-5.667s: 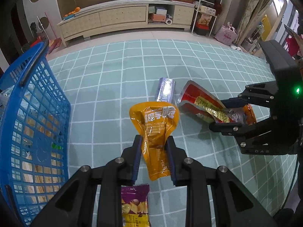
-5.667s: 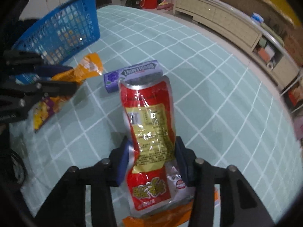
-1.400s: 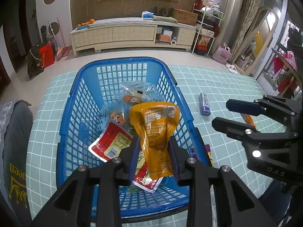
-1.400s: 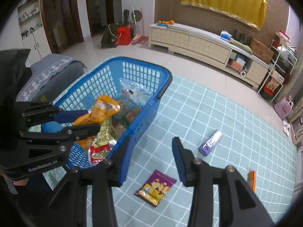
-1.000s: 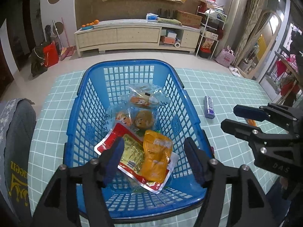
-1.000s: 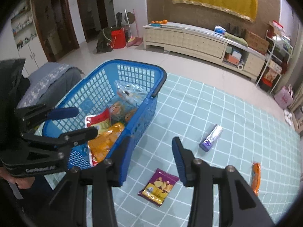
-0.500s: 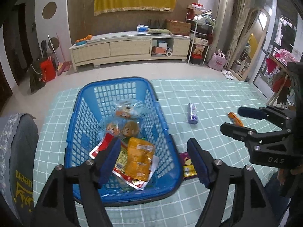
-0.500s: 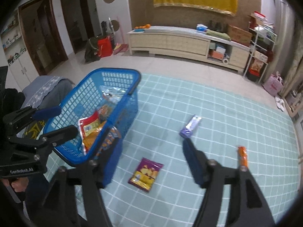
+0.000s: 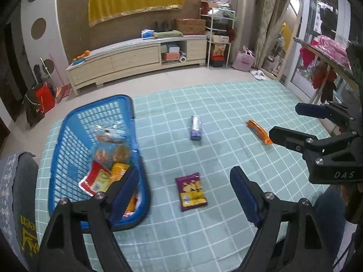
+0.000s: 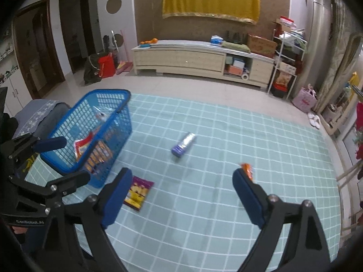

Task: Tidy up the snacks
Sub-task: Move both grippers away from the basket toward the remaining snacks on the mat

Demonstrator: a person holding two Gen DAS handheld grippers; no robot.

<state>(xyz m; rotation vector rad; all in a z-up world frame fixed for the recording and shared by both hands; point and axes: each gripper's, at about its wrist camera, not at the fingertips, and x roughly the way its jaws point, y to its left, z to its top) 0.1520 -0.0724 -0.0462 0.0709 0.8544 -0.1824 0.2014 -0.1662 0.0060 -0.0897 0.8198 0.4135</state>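
Now, from your left wrist: your left gripper (image 9: 185, 188) hangs empty, jaws opening, above the purple chip bag (image 9: 191, 191) on the teal checked mat (image 9: 226, 104). Three snacks lie loose there: that bag, a purple pack (image 9: 196, 127), an orange bar (image 9: 259, 131). The blue basket (image 9: 68, 122) on the left holds several packets. Your right gripper (image 9: 283, 122) juts in from the right.

Over to your right wrist: your right gripper's jaws are opening too, nothing between them. Its right pad partly covers the orange bar, its left pad overlaps the chip bag. One long cabinet (image 10: 181, 61) lines the far wall.
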